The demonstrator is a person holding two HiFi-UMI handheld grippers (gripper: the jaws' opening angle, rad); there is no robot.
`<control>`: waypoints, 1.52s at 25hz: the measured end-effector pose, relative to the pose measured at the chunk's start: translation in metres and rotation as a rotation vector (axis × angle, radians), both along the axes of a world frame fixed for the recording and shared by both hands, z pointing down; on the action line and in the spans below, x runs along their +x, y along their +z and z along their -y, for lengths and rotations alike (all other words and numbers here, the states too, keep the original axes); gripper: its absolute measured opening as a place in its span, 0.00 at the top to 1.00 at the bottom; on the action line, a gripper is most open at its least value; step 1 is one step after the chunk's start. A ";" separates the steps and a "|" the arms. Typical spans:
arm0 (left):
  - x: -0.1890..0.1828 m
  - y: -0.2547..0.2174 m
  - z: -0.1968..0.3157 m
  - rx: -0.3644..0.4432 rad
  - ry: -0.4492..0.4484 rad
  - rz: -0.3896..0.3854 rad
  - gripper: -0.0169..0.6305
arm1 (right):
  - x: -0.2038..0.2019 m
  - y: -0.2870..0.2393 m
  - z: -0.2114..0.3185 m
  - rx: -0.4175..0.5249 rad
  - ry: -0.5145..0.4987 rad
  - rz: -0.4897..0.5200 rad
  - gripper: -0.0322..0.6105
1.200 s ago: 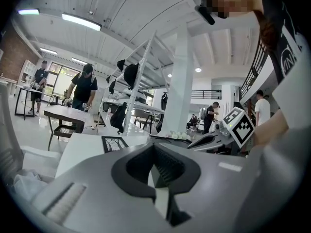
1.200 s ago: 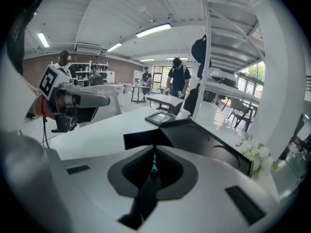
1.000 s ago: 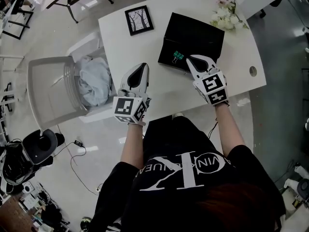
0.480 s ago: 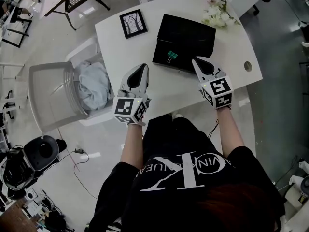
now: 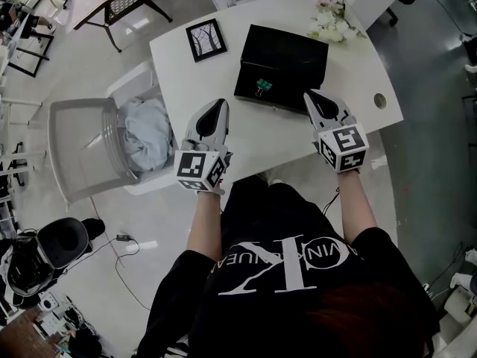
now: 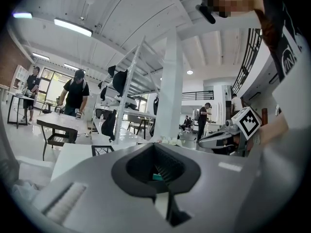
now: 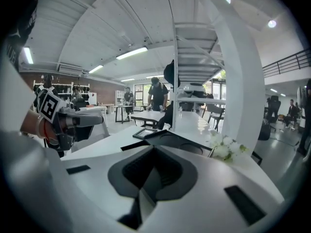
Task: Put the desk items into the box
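Progress looks partial at best: a green binder clip (image 5: 262,87) lies at the near left corner of the black box (image 5: 287,58), though I cannot tell whether it rests inside or on top. The picture frame (image 5: 206,39) and the white flowers (image 5: 333,21) sit out on the white desk (image 5: 253,136), the frame beyond the box's left side and the flowers just beside its far right corner. By that reading, at least those two are left to pack. The left gripper (image 5: 217,107) hangs over the desk's near part with its jaws pressed together on nothing. The right gripper (image 5: 312,98), near the box's right front corner, is likewise closed and empty. Only the head view lays out the whole desk and the clip's place. The right gripper view, low over the desk, shows what look like round recesses in the box, which the head view does not. The left gripper view catches a sliver of green through its closed jaws, likely the clip.
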State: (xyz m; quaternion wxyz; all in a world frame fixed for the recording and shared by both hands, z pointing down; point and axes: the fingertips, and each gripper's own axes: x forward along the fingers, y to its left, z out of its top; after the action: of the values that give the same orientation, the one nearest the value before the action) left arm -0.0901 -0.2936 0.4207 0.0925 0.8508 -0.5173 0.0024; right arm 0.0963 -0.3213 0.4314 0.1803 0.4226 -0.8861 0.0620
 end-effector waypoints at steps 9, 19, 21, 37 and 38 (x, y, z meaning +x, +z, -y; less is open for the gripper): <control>-0.001 -0.014 -0.007 0.029 -0.023 0.010 0.96 | 0.009 -0.021 -0.009 0.057 0.011 0.045 0.92; -0.001 -0.028 -0.011 0.055 -0.043 0.016 0.96 | 0.019 -0.040 -0.015 0.105 0.022 0.076 0.92; 0.000 -0.031 -0.011 0.063 -0.045 0.017 0.96 | 0.021 -0.044 -0.016 0.118 0.024 0.086 0.92; -0.001 -0.058 -0.010 0.123 -0.056 0.013 0.96 | 0.028 -0.076 -0.019 0.201 0.039 0.157 0.92; -0.001 -0.060 -0.010 0.125 -0.056 0.011 0.96 | 0.028 -0.078 -0.019 0.206 0.039 0.162 0.92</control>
State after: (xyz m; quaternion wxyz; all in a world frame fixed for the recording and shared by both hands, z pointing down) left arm -0.0908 -0.2832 0.3606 0.0363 0.8399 -0.5407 -0.0281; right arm 0.1244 -0.3025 0.3534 0.0626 0.4498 -0.8909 0.0078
